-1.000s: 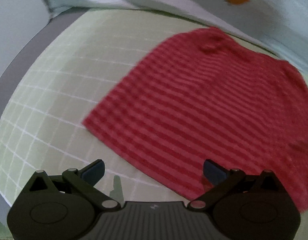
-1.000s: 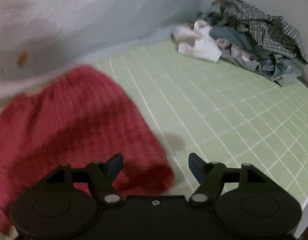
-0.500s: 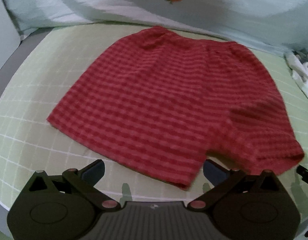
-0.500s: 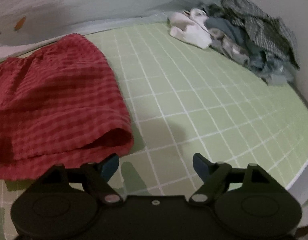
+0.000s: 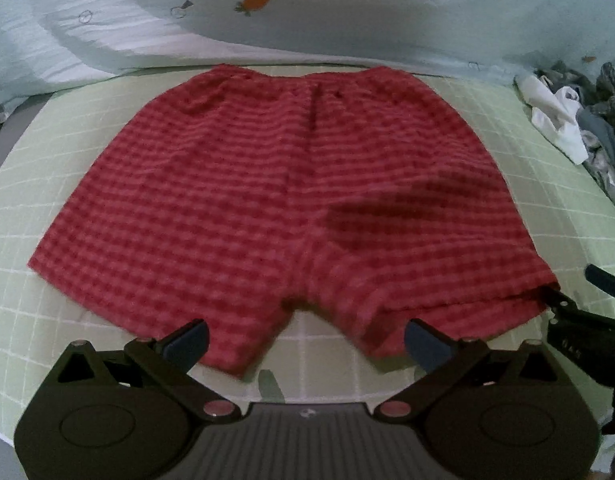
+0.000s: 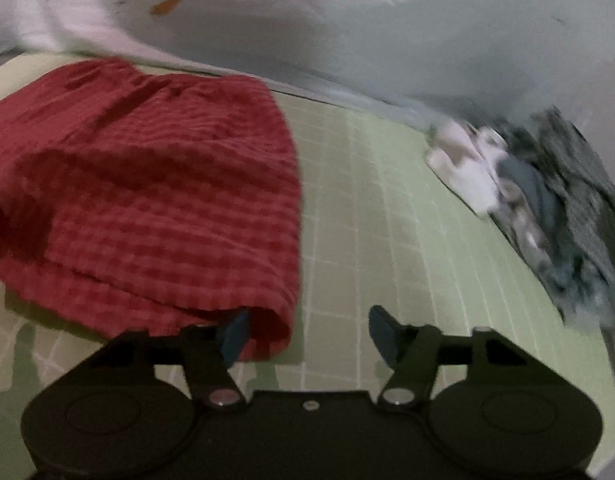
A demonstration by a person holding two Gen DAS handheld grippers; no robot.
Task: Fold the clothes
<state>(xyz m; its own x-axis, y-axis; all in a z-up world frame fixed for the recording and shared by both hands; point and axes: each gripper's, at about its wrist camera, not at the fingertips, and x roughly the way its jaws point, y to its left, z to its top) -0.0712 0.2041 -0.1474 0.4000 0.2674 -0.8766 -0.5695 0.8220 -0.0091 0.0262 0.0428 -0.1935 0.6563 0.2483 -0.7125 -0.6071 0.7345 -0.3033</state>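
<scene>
Red checked shorts [image 5: 291, 184] lie spread flat on the green grid mat [image 5: 35, 184], waistband at the far side and leg hems nearest me. My left gripper [image 5: 307, 344] hovers at the near hems, over the gap between the two legs. Its jaws stand wide and are closing, and the fingertips overlap the hem edges without pinching them. My right gripper [image 6: 307, 332] sits at the outer corner of the right leg [image 6: 267, 320]. Its jaws are closing with that hem corner between them, next to the left fingertip [image 6: 235, 330]; the right fingertip is off the cloth. The right gripper [image 5: 587, 300] also shows in the left wrist view.
A pile of unfolded clothes [image 6: 547, 208], white and grey pieces, lies on the mat's right side [image 5: 567, 120]. A pale quilt with carrot prints [image 5: 267, 12] bunches along the far edge. Bare green mat [image 6: 407, 240] lies between the shorts and the pile.
The left view has swept rightward, so the whole shorts now sit centred instead of one leg. The right gripper has rolled, narrowed its jaws and come onto the right leg's hem corner.
</scene>
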